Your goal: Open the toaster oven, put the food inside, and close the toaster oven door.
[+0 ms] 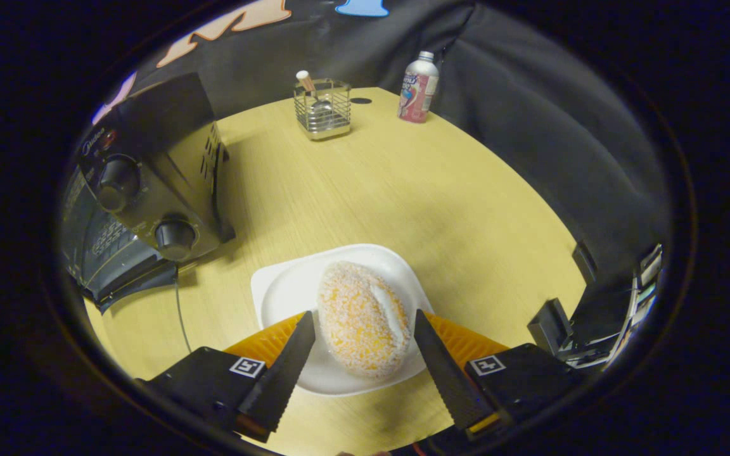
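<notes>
Bun (360,316) on plate (289,285), between spread gripper (365,322) fingers.

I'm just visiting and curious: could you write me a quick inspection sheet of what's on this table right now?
Surface: round light wood table, no spills seen.
Job's things: toaster oven stands beyond the fingers to one side, its door hanging open; a sugar-coated bun lies on a white plate.
Clutter: wire holder with a utensil in it and a pink bottle, both at the table's far edge.
Grippers: gripper open, its fingers either side of the bun; contact cannot be told.
Cables: a thin cord runs from the oven across the table.
Surroundings: black cloth wall behind the table.
</notes>
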`<state>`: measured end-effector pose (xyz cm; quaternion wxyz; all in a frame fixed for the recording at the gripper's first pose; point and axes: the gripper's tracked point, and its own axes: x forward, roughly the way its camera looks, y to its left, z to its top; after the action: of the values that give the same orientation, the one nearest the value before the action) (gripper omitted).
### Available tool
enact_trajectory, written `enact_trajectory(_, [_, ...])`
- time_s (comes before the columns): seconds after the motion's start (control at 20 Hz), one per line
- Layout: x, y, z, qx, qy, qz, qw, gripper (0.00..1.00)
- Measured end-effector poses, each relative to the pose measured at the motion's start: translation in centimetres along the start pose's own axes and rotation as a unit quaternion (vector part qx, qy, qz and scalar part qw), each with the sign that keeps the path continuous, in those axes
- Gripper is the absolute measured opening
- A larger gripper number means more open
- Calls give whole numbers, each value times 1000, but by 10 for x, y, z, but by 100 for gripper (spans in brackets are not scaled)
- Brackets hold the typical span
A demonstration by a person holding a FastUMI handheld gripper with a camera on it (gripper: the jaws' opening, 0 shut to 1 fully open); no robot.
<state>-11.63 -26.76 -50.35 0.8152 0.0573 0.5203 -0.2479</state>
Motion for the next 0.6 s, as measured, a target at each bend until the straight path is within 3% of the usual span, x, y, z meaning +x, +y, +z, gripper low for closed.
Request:
enact_trajectory(0.35, [-2,12,5,74,-11,27,997,67])
enact_trajectory(0.6, [-32,35,34,145,-71,68,985,67])
